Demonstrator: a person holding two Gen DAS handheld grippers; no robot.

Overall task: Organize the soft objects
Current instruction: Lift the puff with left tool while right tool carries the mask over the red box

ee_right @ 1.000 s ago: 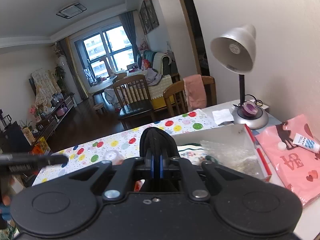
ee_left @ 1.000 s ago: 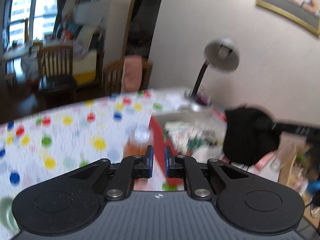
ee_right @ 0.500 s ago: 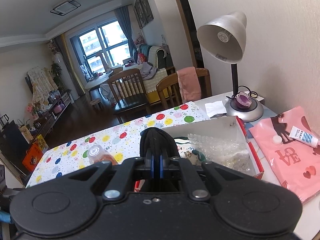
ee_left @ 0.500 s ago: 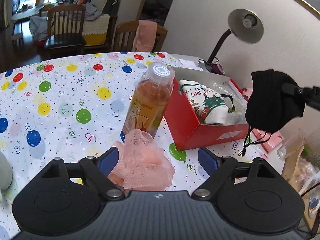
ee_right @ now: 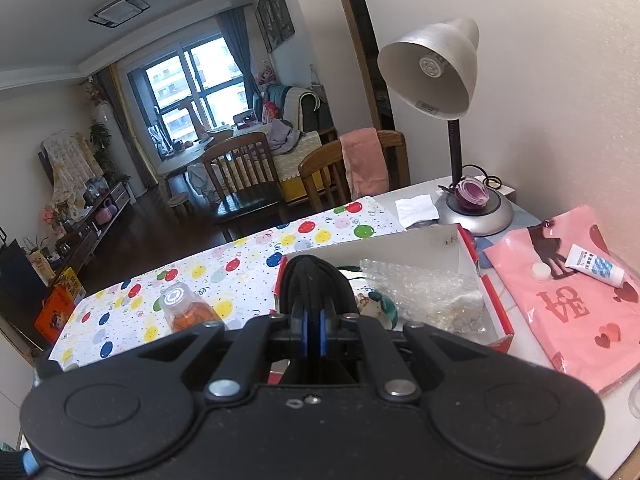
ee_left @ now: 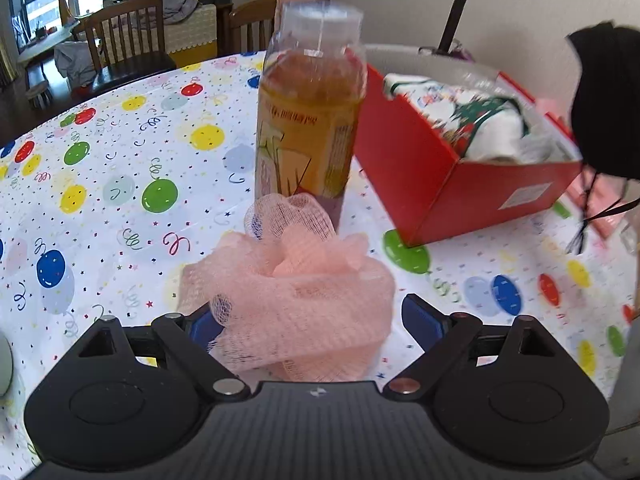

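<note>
Pink mesh pouf (ee_left: 296, 300), light and springy, on the surface just before the bottle (ee_left: 308, 120); best pinched mid-bunch. Left hand-held gripper (ee_left: 316, 326) opening around it, unpressed; right hand-held gripper (ee_right: 313, 332) clamped on black cloth (ee_right: 312, 280).

Home: dining chairs (ee_right: 248, 184), sofa (ee_right: 296, 100)

Mesh sponge (ee_left: 292, 292) before bottle (ee_left: 308, 120), box (ee_left: 460, 168) right.

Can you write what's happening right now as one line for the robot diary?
left gripper: jaws opening around pink mesh puff, not pressing | right gripper: shut on black cloth above red box | bottle: upright behind puff
</note>
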